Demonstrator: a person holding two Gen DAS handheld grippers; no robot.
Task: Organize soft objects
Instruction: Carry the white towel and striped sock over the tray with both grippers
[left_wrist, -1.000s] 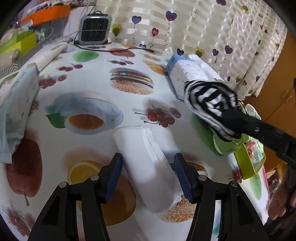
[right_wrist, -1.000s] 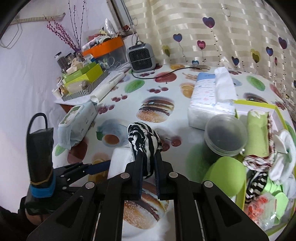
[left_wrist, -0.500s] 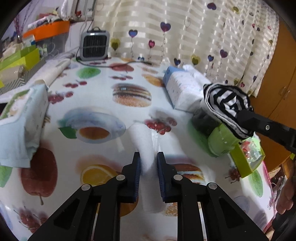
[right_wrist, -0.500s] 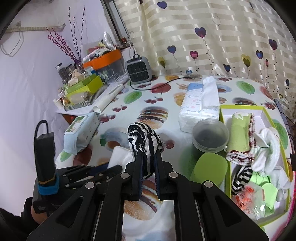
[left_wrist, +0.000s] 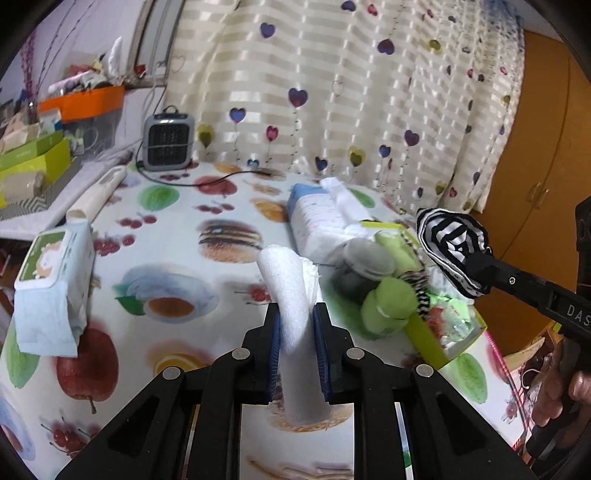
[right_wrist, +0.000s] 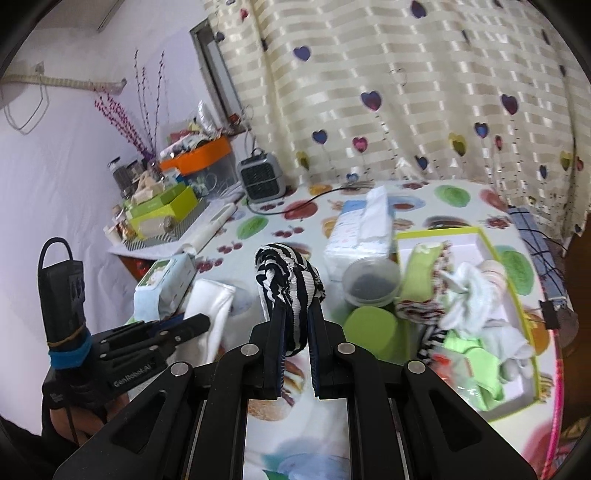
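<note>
Left gripper (left_wrist: 297, 325) is clamping the rolled white cloth (left_wrist: 291, 291), right gripper (right_wrist: 295, 325) is clamping the black-and-white striped sock (right_wrist: 290, 284), both awaiting the half-filled green-rimmed box (right_wrist: 495, 254).

A cream striped curtain (right_wrist: 424, 92) with coloured hearts hangs behind the table (left_wrist: 177, 229), which wears a fruit-and-burger print cloth. A pale wall (right_wrist: 55, 155) stands on the left, a brown wooden cupboard (left_wrist: 546, 147) on the right.
</note>
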